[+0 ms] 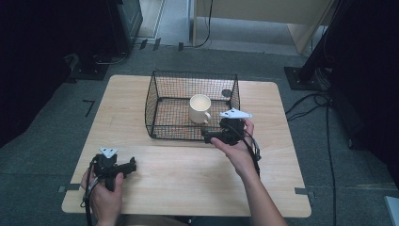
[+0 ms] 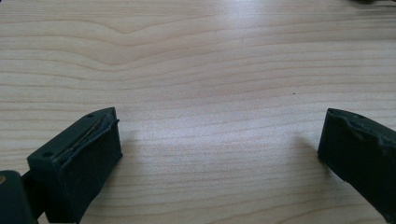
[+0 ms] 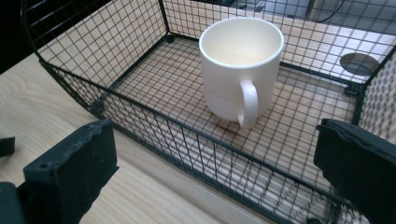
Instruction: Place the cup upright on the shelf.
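Grey carpet floor, dark stands and cables around, light wooden bench (image 1: 188, 174) in the middle. On it sits a black wire mesh basket (image 1: 157, 89), open on top, with a white ceramic mug (image 1: 199, 108) standing upright inside, toward its right half, handle turned to your near-right. Your right claw (image 1: 205, 133) is at the basket's near wall, just outside it, jaws wide apart and holding nothing. The mug lies straight ahead of that claw and a little up, past the near wall, so any reach probably has to go over the rim, not through the mesh. Your right hand is clearly the nearer one. Your left claw (image 1: 133, 165) rests low at the bench's near-left corner, well apart from the basket, jaws also spread with nothing between them. The right gripper view gives you the handle facing the claw and an empty mug interior; the left gripper view gives bare wood grain between the jaws. The high view gives the overall layout of both hands.
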`<state>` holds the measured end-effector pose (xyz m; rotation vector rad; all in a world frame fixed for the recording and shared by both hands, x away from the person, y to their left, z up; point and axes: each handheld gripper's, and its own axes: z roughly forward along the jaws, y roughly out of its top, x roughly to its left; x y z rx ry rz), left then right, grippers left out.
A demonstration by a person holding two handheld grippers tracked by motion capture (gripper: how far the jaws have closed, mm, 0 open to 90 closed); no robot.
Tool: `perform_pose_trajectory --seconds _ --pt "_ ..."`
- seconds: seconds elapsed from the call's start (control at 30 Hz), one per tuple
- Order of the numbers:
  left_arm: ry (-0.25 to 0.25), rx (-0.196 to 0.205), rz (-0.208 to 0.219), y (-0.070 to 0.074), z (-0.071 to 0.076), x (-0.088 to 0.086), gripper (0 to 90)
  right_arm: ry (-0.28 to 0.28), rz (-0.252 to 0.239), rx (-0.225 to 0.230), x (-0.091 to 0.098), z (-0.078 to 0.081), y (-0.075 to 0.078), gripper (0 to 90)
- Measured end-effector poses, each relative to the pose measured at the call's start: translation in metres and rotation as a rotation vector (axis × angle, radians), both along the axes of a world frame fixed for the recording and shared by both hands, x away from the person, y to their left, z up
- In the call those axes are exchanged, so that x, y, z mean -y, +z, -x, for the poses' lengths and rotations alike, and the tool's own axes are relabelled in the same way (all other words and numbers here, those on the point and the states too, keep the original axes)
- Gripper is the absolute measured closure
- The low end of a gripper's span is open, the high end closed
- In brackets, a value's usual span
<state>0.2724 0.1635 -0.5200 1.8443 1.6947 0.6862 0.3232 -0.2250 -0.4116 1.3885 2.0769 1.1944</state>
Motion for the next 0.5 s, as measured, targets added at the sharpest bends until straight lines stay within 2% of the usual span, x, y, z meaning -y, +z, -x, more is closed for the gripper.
perform_pose_trajectory --seconds 0.23,0.5 --pt "0.001 0.0 0.001 0.0 0.0 0.0 0.0 -0.01 0.017 0.024 0.013 0.02 -0.006 0.0" --pt "-0.003 -0.004 -0.002 0.0 0.0 0.0 0.0 -0.026 0.014 0.037 0.031 0.038 -0.012 0.0"
